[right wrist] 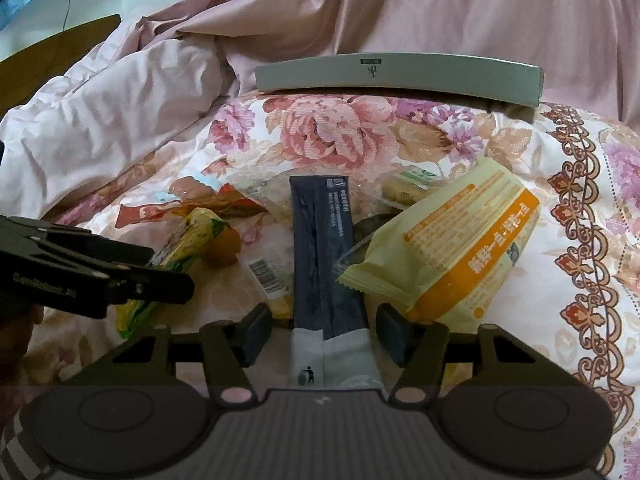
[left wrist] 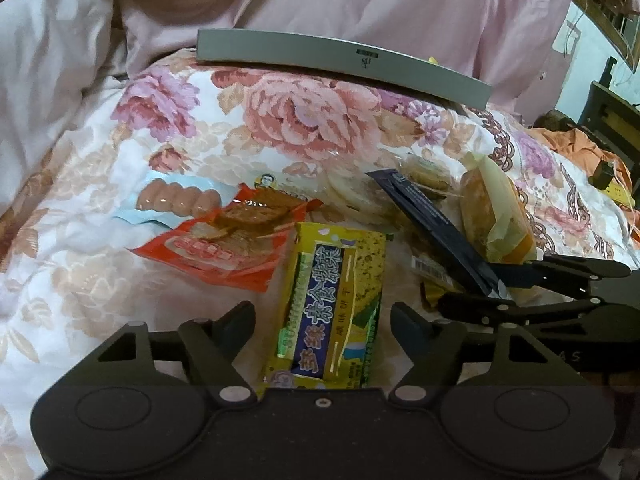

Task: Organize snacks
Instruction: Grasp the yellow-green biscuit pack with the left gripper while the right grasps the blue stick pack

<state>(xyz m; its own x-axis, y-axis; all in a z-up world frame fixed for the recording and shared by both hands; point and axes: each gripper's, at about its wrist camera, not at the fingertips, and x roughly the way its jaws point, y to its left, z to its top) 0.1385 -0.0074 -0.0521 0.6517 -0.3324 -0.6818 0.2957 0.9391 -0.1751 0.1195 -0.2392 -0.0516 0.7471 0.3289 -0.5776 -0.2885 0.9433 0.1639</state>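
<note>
**Two packets between the jaws, neither yet lifted**

Nearest to us, the left gripper [left wrist: 323,322] has its jaws spread on both sides of the yellow snack packet [left wrist: 332,304], not touching it. The right gripper [right wrist: 322,330] is also spread, around the dark blue stick packet [right wrist: 322,256]. Both packets lie on the floral quilt [left wrist: 256,120], in a loose heap with the orange-and-cream pack [right wrist: 448,248]. We judge we are at the grasping step; next, each gripper must close before carrying toward the grey box [left wrist: 344,64].
</note>
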